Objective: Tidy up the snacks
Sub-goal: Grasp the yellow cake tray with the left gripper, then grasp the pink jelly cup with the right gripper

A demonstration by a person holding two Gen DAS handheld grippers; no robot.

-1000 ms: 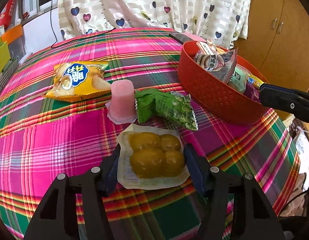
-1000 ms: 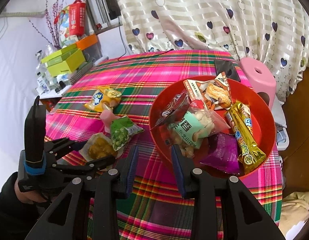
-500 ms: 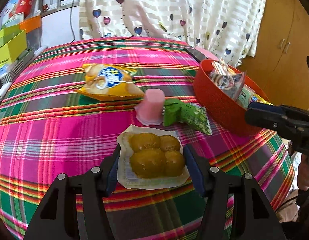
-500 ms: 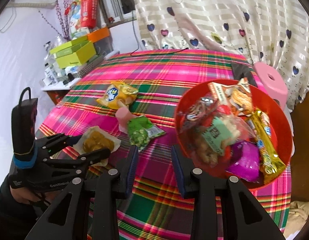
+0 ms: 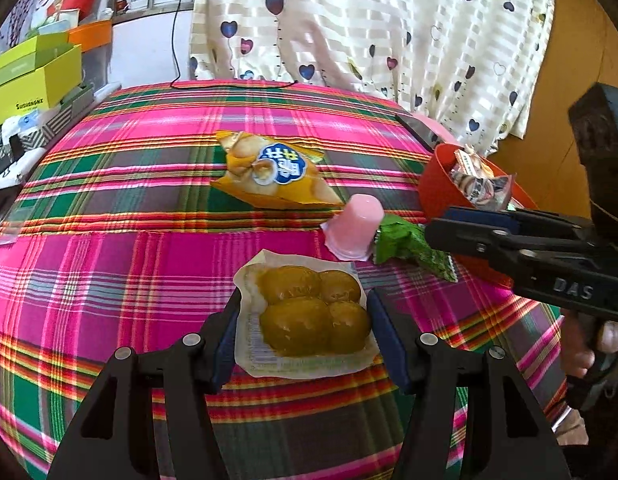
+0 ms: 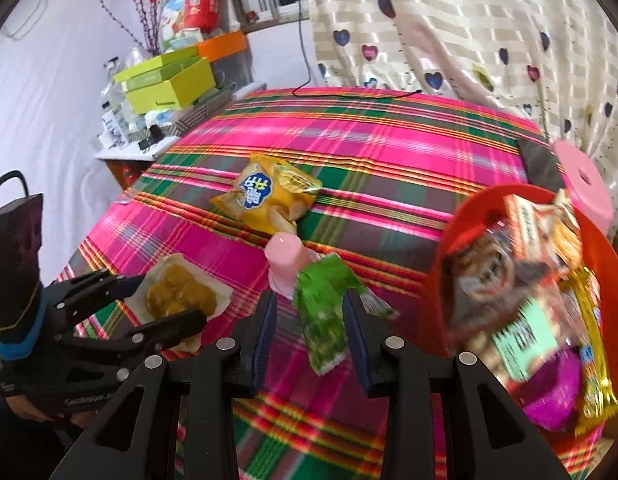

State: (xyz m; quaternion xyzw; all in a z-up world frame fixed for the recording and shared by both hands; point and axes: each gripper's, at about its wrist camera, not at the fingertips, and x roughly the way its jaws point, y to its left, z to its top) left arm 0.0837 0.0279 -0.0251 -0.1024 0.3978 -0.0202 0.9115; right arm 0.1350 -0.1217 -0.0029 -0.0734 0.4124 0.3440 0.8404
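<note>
Between the spread jaws of my left gripper [image 5: 303, 330] lies the clear packet of yellow-brown buns [image 5: 309, 314], pads beside its edges, grip uncertain. My right gripper [image 6: 309, 328], jaws apart, frames the green crinkled snack packet [image 6: 323, 316]. Beyond stand the pink jelly cup [image 6: 287, 260], yellow crisp bag [image 6: 269, 196] and round red basket [image 6: 461, 232] on the plaid-covered desk [image 5: 109, 272].

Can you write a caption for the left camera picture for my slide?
Left gripper with its jaws around a clear pack of yellow buns on the plaid tablecloth, red snack basket nearby.
</note>
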